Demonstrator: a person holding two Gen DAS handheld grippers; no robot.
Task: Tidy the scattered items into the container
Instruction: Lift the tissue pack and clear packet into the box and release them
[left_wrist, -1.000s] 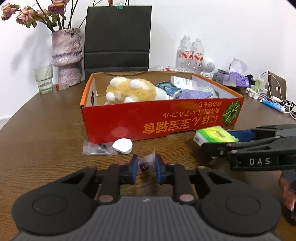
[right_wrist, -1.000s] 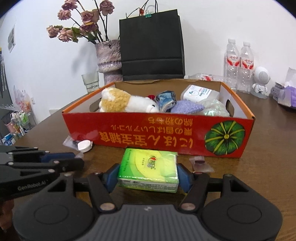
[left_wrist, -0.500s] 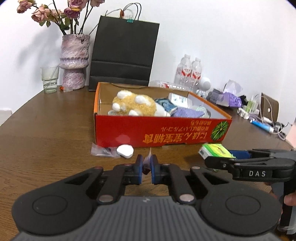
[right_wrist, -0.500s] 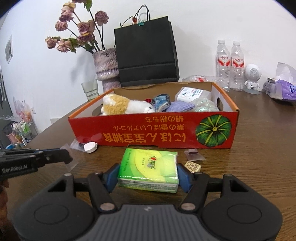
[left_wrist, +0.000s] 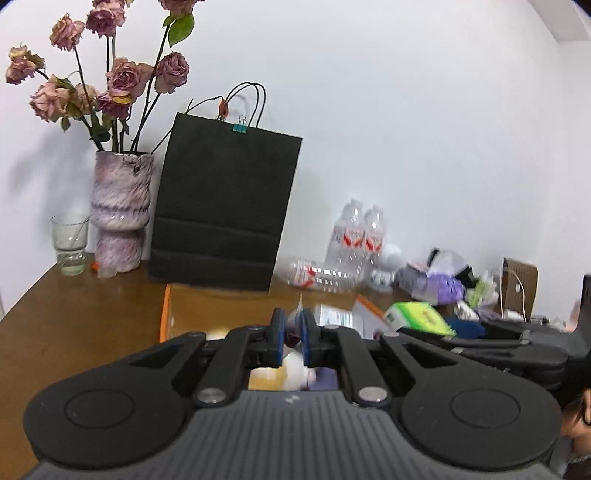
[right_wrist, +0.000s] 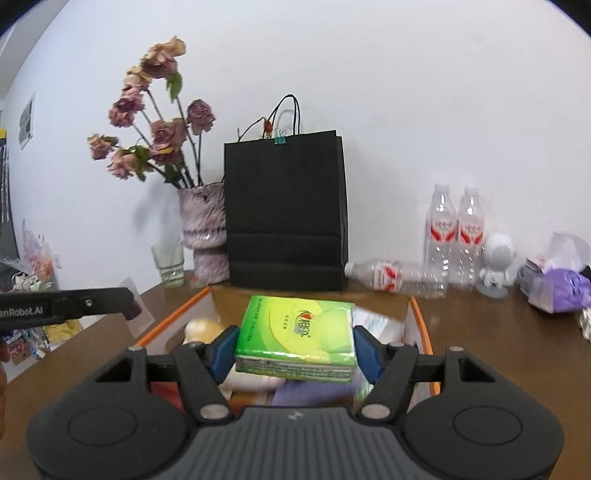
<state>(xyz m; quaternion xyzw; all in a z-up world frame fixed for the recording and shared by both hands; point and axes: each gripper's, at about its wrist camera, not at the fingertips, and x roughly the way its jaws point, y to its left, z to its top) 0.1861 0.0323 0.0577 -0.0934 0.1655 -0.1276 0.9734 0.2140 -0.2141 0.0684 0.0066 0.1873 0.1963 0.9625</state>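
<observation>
Tissue pack (right_wrist: 295, 334), green and yellow, sits clamped flat between the blue pads of your right tongs (right_wrist: 294, 347), raised above the open cardboard box (right_wrist: 419, 332). In the left wrist view the same pack (left_wrist: 419, 317) shows to the right, above the far right part of the box. Your left tongs (left_wrist: 293, 338) are pressed together on a small clear packet (left_wrist: 297, 317) with something dark inside; its thin top edge sticks up between the pads. These tongs also hang over the box (left_wrist: 164, 314), whose orange rim and brown inner wall show beyond the pads. Inside the box you can make out pale, yellow and purple shapes, too blurred to name. The box rests on the brown counter (left_wrist: 74, 317). Behind it stand a black paper bag (left_wrist: 221, 206), a vase (left_wrist: 120, 210) of dried roses (left_wrist: 122, 77) and a drinking glass (left_wrist: 70, 243). Water bottles (right_wrist: 454, 236) and a small white figure (right_wrist: 496, 266) stand to the right.
</observation>
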